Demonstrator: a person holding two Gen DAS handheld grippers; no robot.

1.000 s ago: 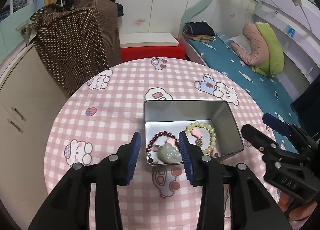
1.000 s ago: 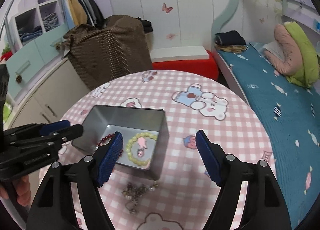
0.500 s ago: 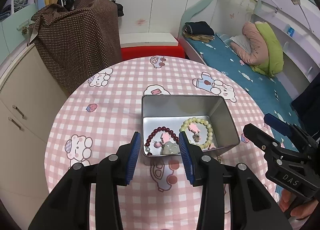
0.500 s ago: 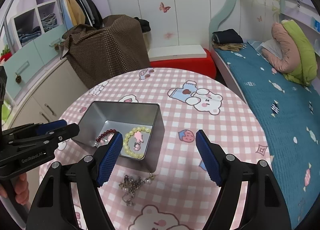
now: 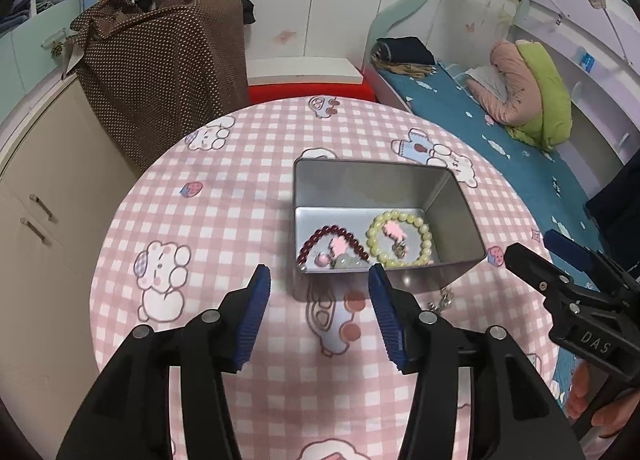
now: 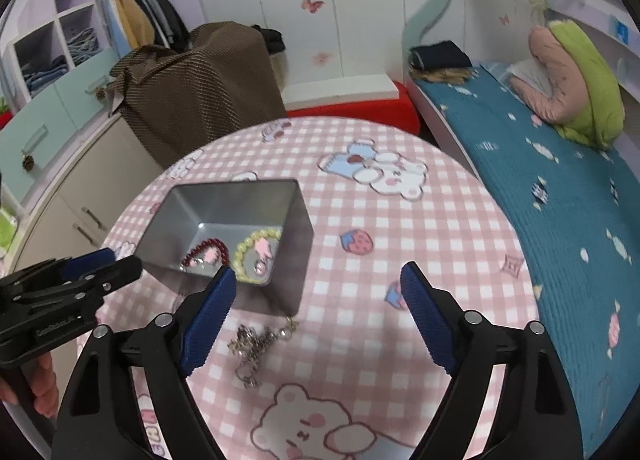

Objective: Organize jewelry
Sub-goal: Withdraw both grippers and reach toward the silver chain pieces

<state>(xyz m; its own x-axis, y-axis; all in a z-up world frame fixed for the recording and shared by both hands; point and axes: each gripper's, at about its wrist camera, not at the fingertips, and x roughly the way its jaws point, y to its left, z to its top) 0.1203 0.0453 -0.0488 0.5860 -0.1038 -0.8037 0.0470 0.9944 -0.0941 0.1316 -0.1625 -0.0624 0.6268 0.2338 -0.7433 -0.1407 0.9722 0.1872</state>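
- Jewelry lies partly in a silver metal tin (image 5: 452,216), which stands on a round table covered with a pink checked cloth (image 5: 224,196).
- Inside the tin, ahead of the left claw (image 5: 318,314), a dark red bead bracelet (image 5: 316,238) lies on the tin's left half with a pink charm inside its loop.
- A pale yellow-green bead bracelet (image 5: 424,236) lies just to the right of the red one, near it on the tin floor; whether the two touch cannot be told.
- A small greenish piece (image 5: 347,261) sits at the near edge of the tin floor, beside the red bracelet.
- A silver chain piece with pearls (image 6: 256,344) lies loose on the cloth, outside the tin and just beside its near wall, ahead of the right claw (image 6: 316,318) and closer to its left finger.
- In the left wrist view only an end of that chain (image 5: 442,300) shows, past the right fingertip of the left claw.
- The left claw hangs above the cloth just short of the tin's near wall, its blue-padded fingers (image 5: 256,312) spread apart with nothing between them.
- The right claw is likewise spread wide and empty, its blue pads (image 6: 426,320) well apart above the cloth to the right of the tin.
- Each claw shows in the other's view, off to the side of the tin.
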